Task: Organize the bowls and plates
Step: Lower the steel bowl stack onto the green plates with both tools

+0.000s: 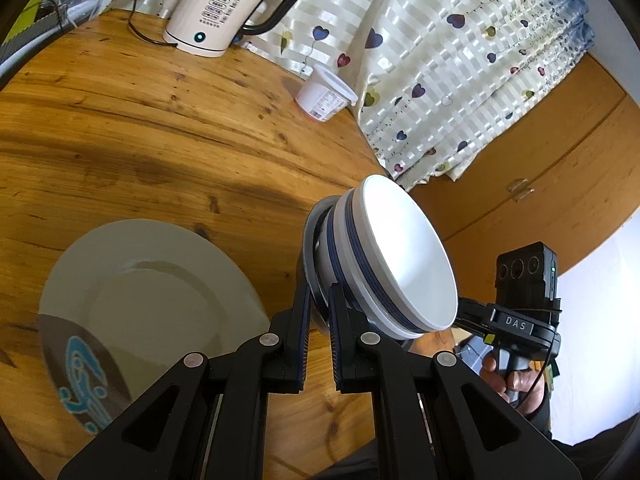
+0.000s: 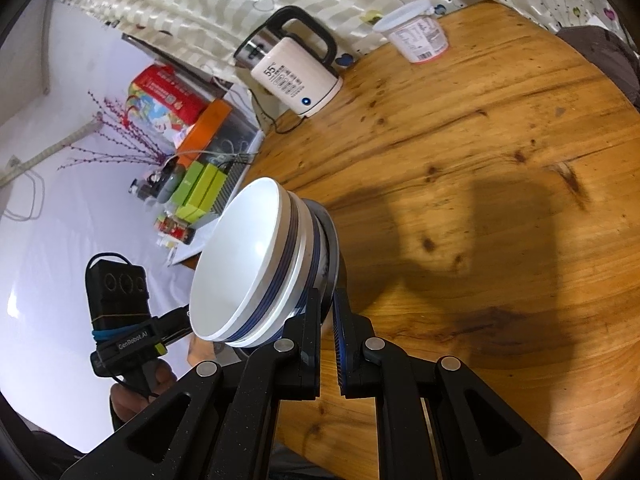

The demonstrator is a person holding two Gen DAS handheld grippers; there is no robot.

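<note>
A stack of white bowls with blue bands (image 1: 400,256) rests in a shallow metal dish (image 1: 314,280), and the whole stack is held tilted above the wooden table (image 1: 160,128). My left gripper (image 1: 320,300) is shut on the dish's rim. My right gripper (image 2: 327,304) is shut on the same rim from the other side; the stack shows in the right wrist view (image 2: 256,268). A large pale plate (image 1: 152,300) lies on the table to the left, with a dark plate with a blue pattern (image 1: 80,376) overlapping its near left edge.
An electric kettle (image 1: 224,4) with its cord stands at the table's far edge. A white plastic tub (image 1: 326,92) sits beside a heart-patterned curtain (image 1: 460,60). Boxes and clutter (image 2: 180,132) stand on a surface off the table's left side.
</note>
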